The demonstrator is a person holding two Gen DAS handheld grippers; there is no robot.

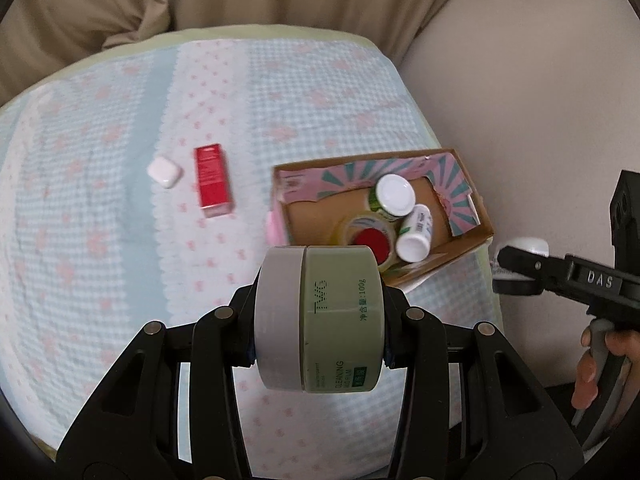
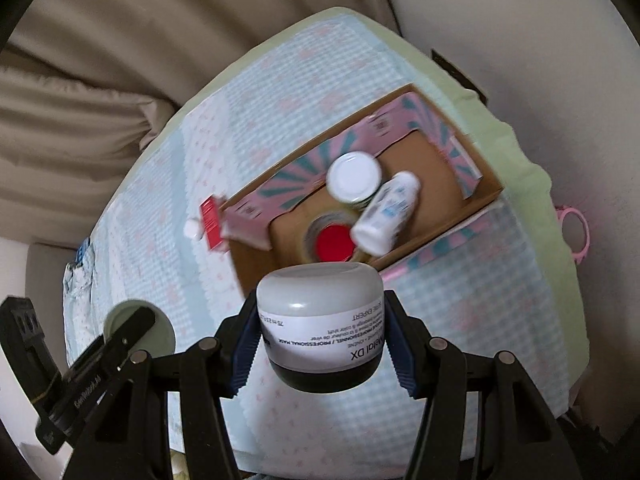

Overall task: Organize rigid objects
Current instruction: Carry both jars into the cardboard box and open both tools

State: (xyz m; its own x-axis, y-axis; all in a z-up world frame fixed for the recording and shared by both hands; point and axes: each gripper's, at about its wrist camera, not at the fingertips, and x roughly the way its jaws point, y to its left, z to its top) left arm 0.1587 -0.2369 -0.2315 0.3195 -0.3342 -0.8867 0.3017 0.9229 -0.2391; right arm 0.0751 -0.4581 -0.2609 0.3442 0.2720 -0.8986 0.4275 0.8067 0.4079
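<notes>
While both tongs carry jars above the quilted bed cover [image 1: 100, 128], the step in hand looks like delivery to the cardboard box [image 1: 468, 248]. Nearest, the left tongs [image 1: 320, 322] clamp a green jar [image 1: 320, 320] sideways, printed "TWG", "CLEANING" and "100g". The right tongs [image 2: 322, 336] pinch a white-lidded jar [image 2: 320, 320] reading "Metal DX" and "PROFESSIONAL MASK". Next, each jar likely needs lowering into the bare cardboard floor beside the tape roll [image 1: 370, 236] and two white-capped bottles [image 1: 414, 232]. Farther out, a red carton [image 1: 212, 180] and white case [image 1: 164, 171] lie unsorted.
</notes>
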